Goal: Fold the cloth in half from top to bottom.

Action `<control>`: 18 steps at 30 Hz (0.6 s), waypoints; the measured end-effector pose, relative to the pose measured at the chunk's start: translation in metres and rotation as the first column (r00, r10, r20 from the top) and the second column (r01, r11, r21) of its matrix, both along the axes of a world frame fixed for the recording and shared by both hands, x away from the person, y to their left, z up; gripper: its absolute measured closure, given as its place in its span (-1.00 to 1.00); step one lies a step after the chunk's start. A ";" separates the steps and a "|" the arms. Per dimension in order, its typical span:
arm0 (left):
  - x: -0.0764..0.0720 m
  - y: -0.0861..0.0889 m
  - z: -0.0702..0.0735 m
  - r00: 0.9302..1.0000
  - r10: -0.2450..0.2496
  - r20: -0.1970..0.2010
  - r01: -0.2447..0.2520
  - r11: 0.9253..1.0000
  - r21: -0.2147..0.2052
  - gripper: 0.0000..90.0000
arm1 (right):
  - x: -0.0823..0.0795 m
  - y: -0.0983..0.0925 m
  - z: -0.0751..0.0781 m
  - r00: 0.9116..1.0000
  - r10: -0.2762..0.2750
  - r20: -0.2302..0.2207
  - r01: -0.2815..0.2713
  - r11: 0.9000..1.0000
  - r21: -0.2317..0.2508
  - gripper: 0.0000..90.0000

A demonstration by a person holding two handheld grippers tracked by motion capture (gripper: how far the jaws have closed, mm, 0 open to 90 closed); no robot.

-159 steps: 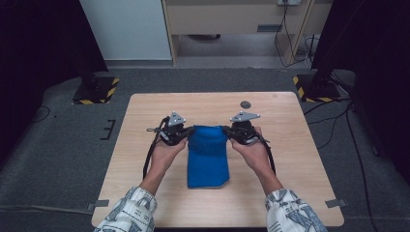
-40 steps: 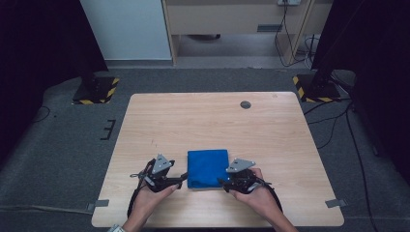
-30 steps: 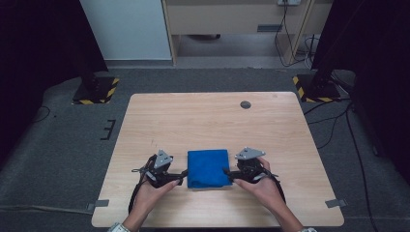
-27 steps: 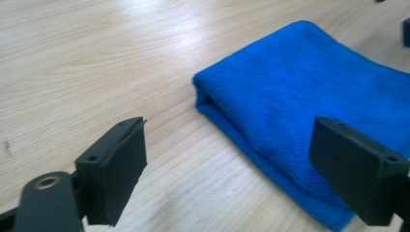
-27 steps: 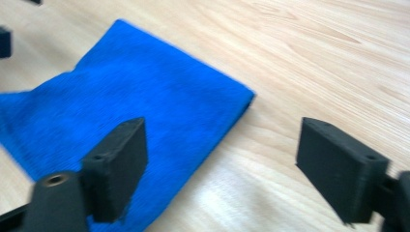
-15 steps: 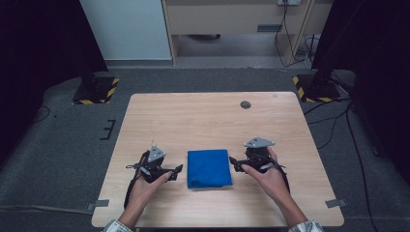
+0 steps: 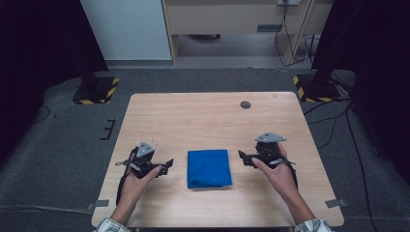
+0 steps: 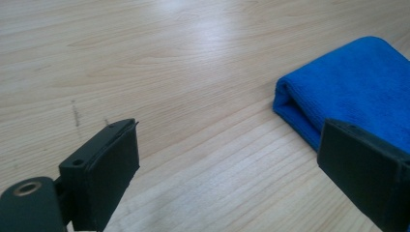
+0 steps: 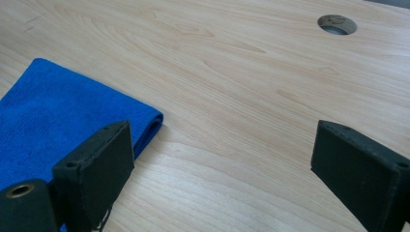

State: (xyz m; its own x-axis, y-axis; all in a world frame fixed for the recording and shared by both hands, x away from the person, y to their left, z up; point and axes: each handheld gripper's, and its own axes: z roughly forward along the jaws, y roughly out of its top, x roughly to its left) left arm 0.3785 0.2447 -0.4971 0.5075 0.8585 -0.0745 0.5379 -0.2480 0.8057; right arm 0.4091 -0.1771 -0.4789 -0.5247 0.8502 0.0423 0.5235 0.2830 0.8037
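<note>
Blue folded cloth (image 7: 209, 168) lies near the wooden table's (image 7: 203, 116) front edge, between both grippers. Left gripper (image 7: 167, 166) hovers beside it, jaws spread, having just opened; its view reveals the fold. Right gripper (image 7: 241, 158) likewise, its view showing the cable hole (image 9: 337, 24).

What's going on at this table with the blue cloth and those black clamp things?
A person sits at a wooden table with a pair of tongs in each hand. A folded blue cloth lies flat between them. The left tongs and the right tongs are both open and empty, each off to its own side of the cloth and not touching it. Their jaws have just been opening, with nothing between them.
</note>
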 end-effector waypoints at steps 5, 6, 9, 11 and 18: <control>0.004 0.016 0.003 1.000 0.028 -0.014 -0.028 1.000 -0.005 -0.83 | 0.001 -0.012 0.002 1.000 -0.027 0.005 0.027 1.000 0.006 -0.82; 0.005 0.019 0.003 0.999 0.038 -0.013 -0.038 0.999 -0.002 -0.83 | 0.001 -0.015 0.002 1.000 -0.029 0.010 0.029 1.000 0.002 -0.82; 0.006 0.029 0.001 0.998 0.062 -0.017 -0.062 0.998 0.009 -0.83 | 0.002 -0.025 0.001 0.999 -0.053 0.009 0.053 0.999 0.003 -0.82; 0.007 0.035 -0.001 0.997 0.068 -0.027 -0.067 0.998 0.022 -0.83 | 0.003 -0.033 0.000 0.998 -0.067 0.007 0.067 0.998 -0.003 -0.82; 0.008 0.038 -0.010 0.997 0.064 -0.050 -0.061 0.996 0.060 -0.83 | 0.005 -0.060 -0.011 0.991 -0.135 -0.013 0.135 0.991 -0.001 -0.82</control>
